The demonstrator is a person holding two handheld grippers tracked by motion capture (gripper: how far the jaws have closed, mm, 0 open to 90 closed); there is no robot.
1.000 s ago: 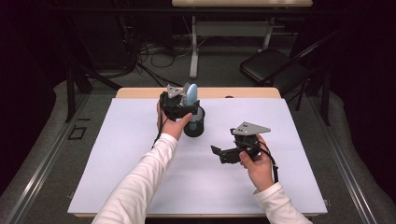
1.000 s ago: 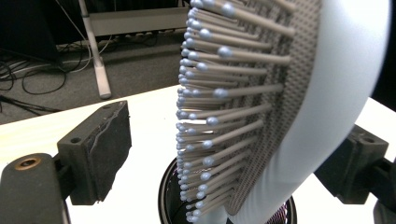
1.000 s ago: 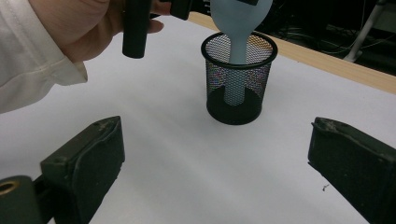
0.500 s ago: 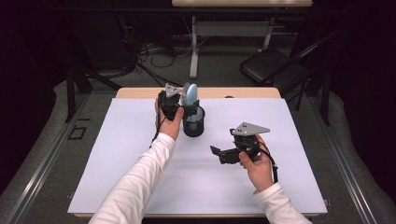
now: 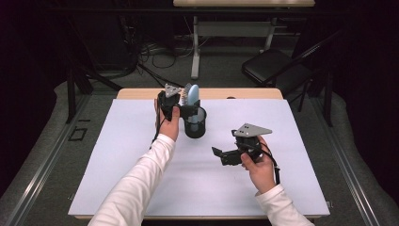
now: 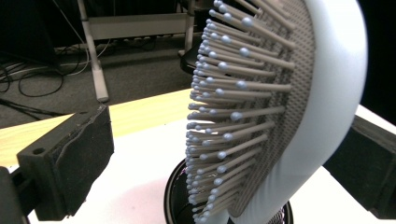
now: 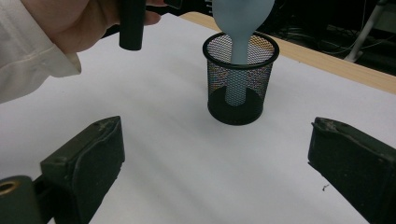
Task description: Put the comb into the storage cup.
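Note:
A pale blue hairbrush [image 5: 193, 92] stands upright with its handle down in a black mesh cup [image 5: 195, 123] at the back middle of the white sheet. My left gripper [image 5: 187, 108] is open around the brush head. In the left gripper view the bristles [image 6: 233, 116] face the left jaw, with a wide gap between them, and the brush's smooth back is close to the right jaw. My right gripper [image 5: 221, 156] is open and holds nothing, hovering right of the cup. The right gripper view has the cup [image 7: 240, 88] and brush handle [image 7: 239, 51] straight ahead.
The white sheet [image 5: 141, 179] covers a wooden table whose bare back edge [image 5: 244, 93] runs behind the cup. Beyond the table stand a black folding chair [image 5: 277, 66], desk legs and floor cables. The person's left hand [image 7: 70, 23] is near the cup.
My left gripper has shifted a little to the left beside the brush. The brush and cup stay where they were, and the right gripper has not moved.

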